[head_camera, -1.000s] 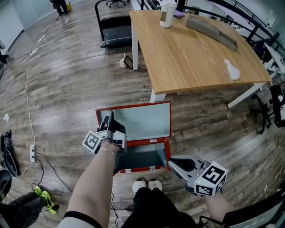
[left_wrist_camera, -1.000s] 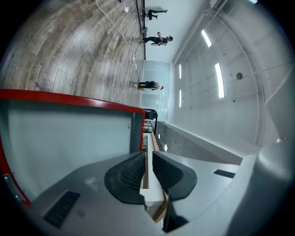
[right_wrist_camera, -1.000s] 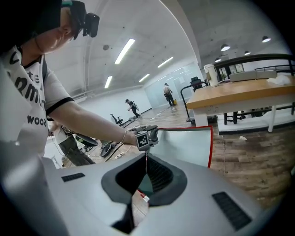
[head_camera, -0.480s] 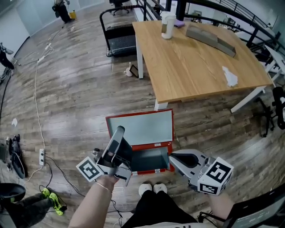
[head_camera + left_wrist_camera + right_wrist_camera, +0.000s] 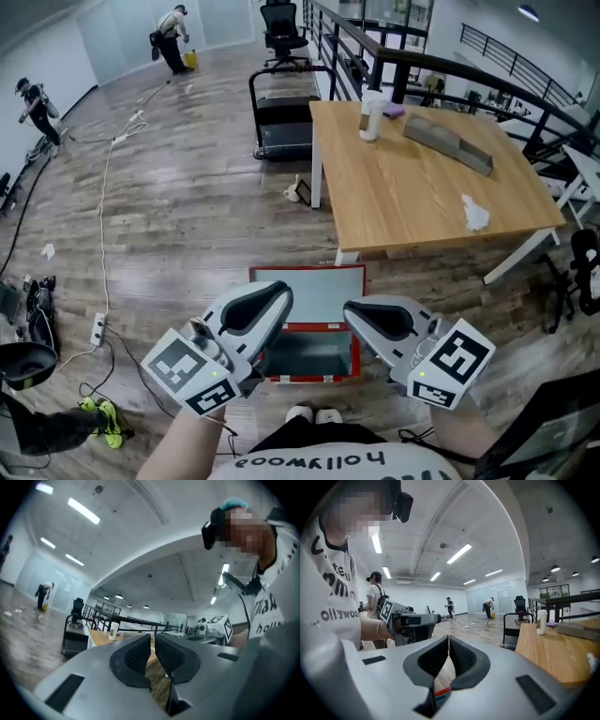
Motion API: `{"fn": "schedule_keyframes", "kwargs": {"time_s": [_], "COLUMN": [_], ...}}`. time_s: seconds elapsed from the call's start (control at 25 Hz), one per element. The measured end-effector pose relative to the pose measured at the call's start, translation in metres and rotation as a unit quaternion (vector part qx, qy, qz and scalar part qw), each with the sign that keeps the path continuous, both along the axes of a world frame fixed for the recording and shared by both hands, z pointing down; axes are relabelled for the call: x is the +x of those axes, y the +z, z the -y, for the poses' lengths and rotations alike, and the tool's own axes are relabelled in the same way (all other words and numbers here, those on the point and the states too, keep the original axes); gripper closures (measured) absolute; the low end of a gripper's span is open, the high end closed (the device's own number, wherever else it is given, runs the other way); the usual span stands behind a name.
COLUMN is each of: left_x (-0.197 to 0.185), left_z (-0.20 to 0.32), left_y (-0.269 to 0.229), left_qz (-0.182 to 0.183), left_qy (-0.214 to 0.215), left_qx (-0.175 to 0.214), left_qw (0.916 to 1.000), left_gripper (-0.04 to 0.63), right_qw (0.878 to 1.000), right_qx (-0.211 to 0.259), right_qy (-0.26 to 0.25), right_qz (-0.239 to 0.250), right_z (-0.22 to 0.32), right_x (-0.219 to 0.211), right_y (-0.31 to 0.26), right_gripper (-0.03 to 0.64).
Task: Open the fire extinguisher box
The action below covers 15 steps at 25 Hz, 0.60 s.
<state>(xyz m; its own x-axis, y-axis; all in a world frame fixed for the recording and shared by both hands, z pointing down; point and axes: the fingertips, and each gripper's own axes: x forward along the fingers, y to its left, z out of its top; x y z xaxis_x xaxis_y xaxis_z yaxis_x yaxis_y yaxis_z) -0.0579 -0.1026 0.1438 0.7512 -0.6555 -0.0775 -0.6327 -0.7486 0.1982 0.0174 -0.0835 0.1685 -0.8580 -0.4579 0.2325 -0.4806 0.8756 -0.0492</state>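
One left gripper (image 5: 279,292), one right gripper (image 5: 351,312), one seemingly empty open box (image 5: 309,279).

Your right claw (image 5: 449,643) has its jaws together, with nothing between them. Your left claw (image 5: 427,618) hangs at its left. The wooden surface (image 5: 553,656) lies at the right.

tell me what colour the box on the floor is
Red box, pale grey inside; it shows best in the head view.

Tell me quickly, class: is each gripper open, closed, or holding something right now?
Left gripper: closed, nothing between its jaws.
Right gripper: closed, jaw tips touching, holding nothing.
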Motion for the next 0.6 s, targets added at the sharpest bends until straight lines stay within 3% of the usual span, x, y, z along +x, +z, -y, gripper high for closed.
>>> {"fn": "schedule_keyframes", "kwargs": {"time_s": [0.12,0.28,0.48,0.6], "left_x": [0.001,-0.010,-0.026,-0.029], "left_z": [-0.016,-0.028,-0.035,-0.034], "left_y": [-0.011,-0.009,0.011,0.018], "left_qz": [0.045,0.027,0.063,0.063], "left_qy": [0.002,-0.026,-0.063,-0.072], "left_qx": [0.026,0.005,-0.013,-0.023], "left_qw": [0.9987,0.9993,0.9959,0.9952], "left_gripper": [0.566,0.566,0.566,0.566], "right_qw": [1.000,0.999,0.998,0.998], "right_qx": [0.004,-0.006,-0.024,-0.034], "right_qy": [-0.002,-0.007,0.001,0.008], "right_qz": [0.011,0.039,0.056,0.056], "right_z": [-0.008,-0.015,-0.010,-0.009], "right_x": [0.000,0.005,0.013,0.019], "right_y": [-0.020,-0.029,-0.022,-0.015], "right_gripper": [0.606,0.607,0.607,0.607]}}
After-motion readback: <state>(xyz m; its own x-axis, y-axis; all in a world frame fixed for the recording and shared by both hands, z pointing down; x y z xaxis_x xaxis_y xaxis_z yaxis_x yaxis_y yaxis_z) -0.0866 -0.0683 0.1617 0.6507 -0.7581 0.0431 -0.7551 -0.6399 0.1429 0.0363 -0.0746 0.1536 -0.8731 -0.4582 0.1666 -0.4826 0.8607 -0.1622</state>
